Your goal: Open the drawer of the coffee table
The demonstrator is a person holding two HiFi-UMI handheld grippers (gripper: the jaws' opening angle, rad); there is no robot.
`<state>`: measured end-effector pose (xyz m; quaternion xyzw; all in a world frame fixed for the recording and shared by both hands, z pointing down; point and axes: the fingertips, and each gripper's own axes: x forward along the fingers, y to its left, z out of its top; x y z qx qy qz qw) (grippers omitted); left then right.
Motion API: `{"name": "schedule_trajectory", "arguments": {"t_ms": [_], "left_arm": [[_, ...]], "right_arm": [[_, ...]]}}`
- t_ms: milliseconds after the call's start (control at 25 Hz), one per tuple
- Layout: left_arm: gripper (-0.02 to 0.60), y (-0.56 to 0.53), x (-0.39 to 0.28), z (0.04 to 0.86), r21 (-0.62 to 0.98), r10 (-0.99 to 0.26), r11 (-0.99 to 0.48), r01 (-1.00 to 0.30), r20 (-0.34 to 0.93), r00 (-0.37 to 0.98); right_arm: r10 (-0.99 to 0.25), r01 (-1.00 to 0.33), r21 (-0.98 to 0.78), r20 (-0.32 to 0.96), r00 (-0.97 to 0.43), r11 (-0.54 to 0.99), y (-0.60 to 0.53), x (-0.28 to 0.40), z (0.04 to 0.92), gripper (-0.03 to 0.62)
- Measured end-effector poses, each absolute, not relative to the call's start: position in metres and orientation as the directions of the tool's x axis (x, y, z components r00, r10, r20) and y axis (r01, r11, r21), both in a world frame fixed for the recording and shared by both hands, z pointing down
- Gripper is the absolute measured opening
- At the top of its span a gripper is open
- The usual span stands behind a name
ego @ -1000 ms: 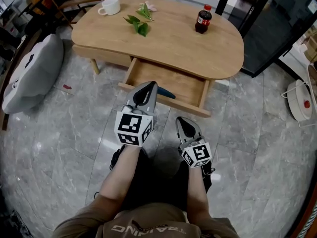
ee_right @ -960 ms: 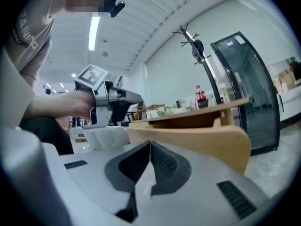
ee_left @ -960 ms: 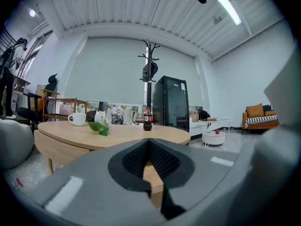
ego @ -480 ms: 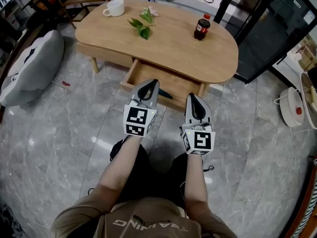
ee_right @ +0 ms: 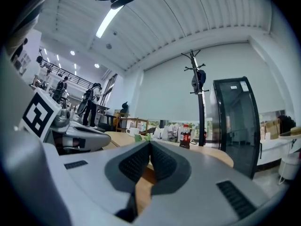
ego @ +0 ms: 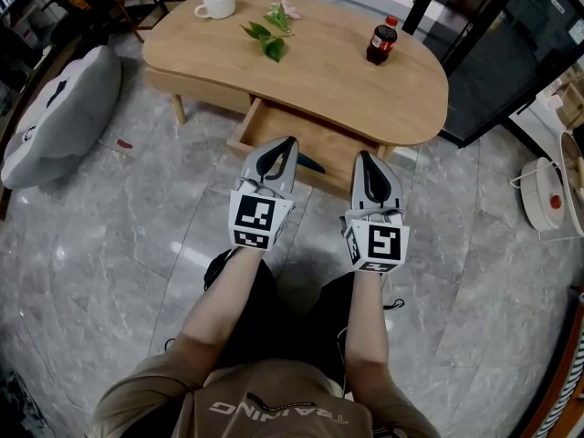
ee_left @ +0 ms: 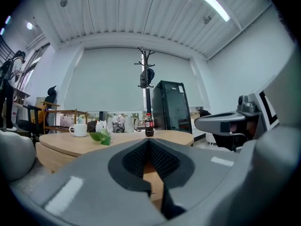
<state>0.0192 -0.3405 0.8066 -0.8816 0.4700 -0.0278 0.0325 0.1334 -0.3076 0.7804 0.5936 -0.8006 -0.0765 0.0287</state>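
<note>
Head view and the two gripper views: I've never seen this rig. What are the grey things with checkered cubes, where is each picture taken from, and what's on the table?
A person holds hand tongs, one pair per hand; the cubes are part of them. The downward picture comes from a camera on the person's head and shows the left tongs and the right tongs. The other two come from cameras riding on each pair, looking along its jaws. Both pairs are shut, holding nothing. The coffee table bears a white cup, green leaves and a cola bottle; its drawer stands open.
</note>
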Motion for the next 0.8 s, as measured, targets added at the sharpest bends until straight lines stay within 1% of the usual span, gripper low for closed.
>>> {"name": "schedule_trajectory", "arguments": {"t_ms": [80,320,560,720,800], "left_arm": [[0.006,-0.338,0.023,0.805,-0.093,-0.821,-0.569,-0.817,0.018,0.57],[0.006,-0.341,0.019,0.809,-0.031,-0.81,-0.587,-0.809,0.028,0.586],[0.006,-0.327,0.039,0.817,-0.002,-0.769,-0.638,-0.77,0.058,0.637],[0.006,-0.305,0.042,0.818,0.072,-0.767,-0.635,-0.769,0.061,0.639],[0.006,-0.291,0.034,0.816,0.114,-0.789,-0.602,-0.791,0.074,0.611]], "right_arm": [[-0.958,-0.947,0.167,-0.034,-0.284,0.275,-0.308,0.135,0.787,0.006],[-0.958,-0.953,0.109,-0.007,-0.286,0.284,-0.315,0.13,0.803,0.006],[-0.96,-0.949,0.145,0.013,-0.28,0.278,-0.317,0.115,0.803,0.006],[-0.958,-0.95,0.132,0.075,-0.276,0.284,-0.31,0.118,0.796,0.006],[-0.952,-0.946,0.131,0.124,-0.28,0.295,-0.305,0.119,0.791,0.006]]}}
